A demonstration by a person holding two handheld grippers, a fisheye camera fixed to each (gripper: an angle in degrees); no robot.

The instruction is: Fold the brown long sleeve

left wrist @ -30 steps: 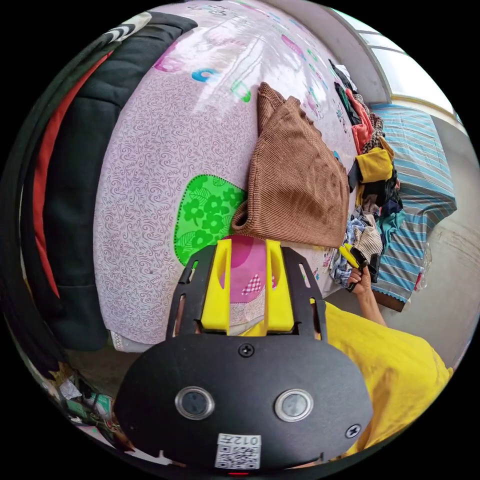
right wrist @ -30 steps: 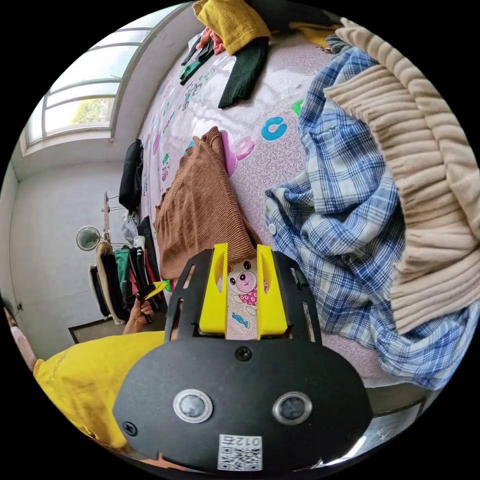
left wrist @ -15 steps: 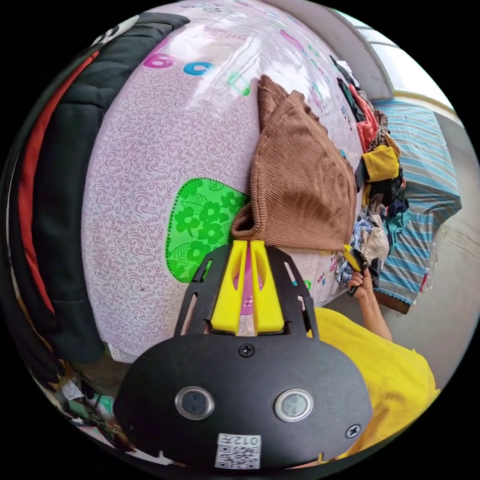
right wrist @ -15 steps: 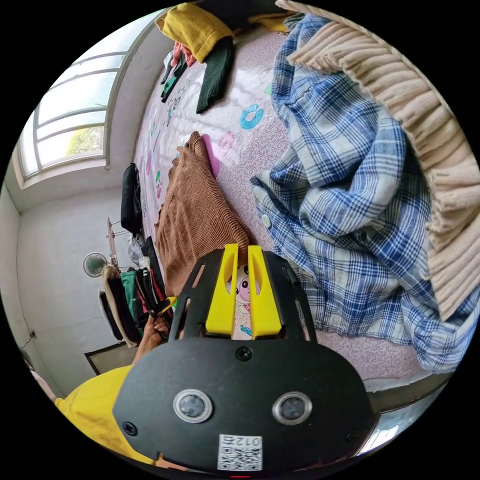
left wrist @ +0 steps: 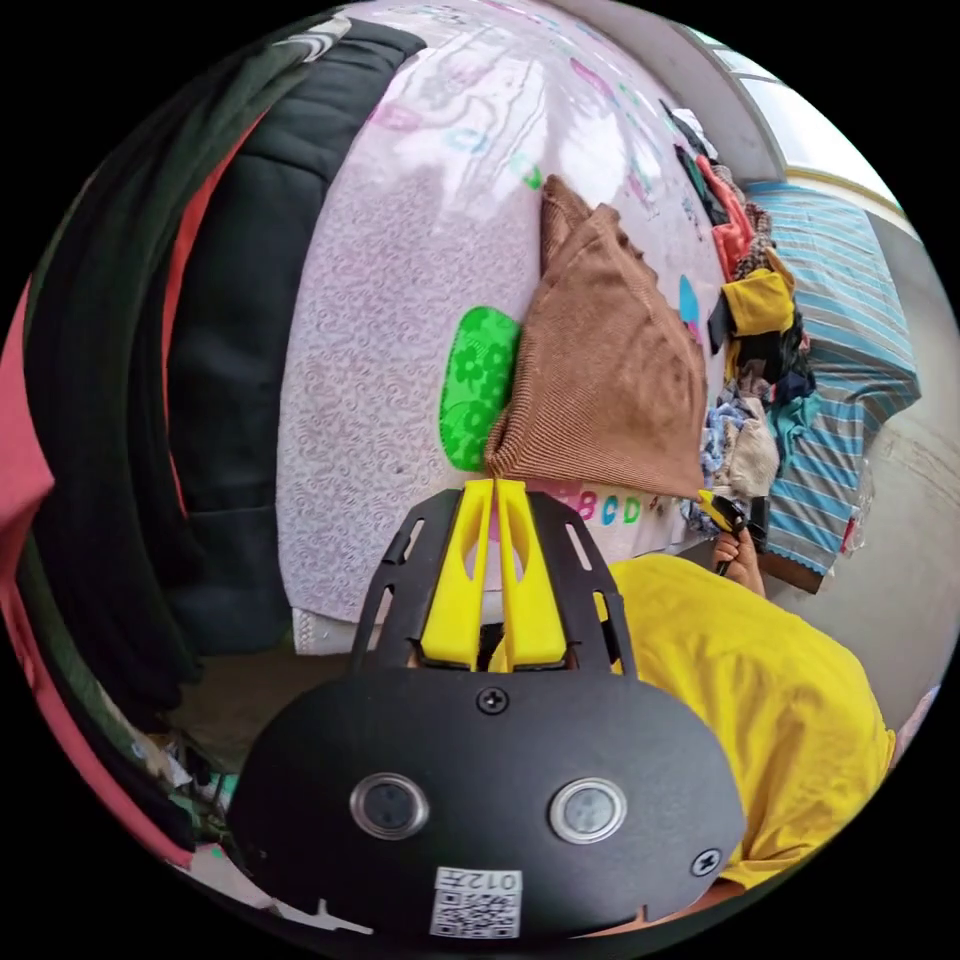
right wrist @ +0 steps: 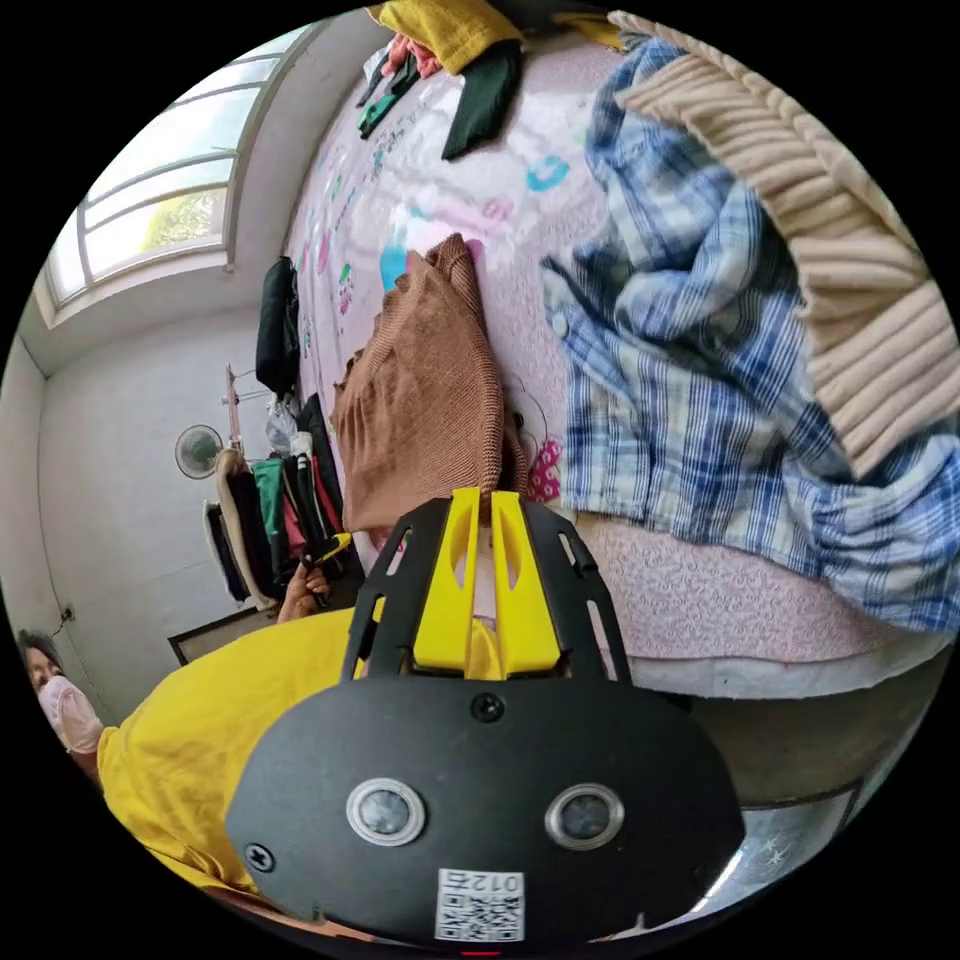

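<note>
Both grippers pinch the near corners of the half-folded brown top

The brown top (left wrist: pixel 600 380) lies on the pink bed (left wrist: pixel 400 300) already doubled into a narrow wedge, so I'd say the fold is partly done with at least one more to go. The left gripper (left wrist: pixel 494 484) has its jaws nearly together on the top's near corner, and the right gripper (right wrist: pixel 481 494) looks pinched the same way on the other near corner, both corners drawn to the bed's edge. Beside it sprawls a plaid shirt (right wrist: pixel 700 400) under a cream knit (right wrist: pixel 850 270), and a clothes pile (left wrist: pixel 750 330) waits further along. No bins or baskets to report; everything sits loose on the bed
</note>
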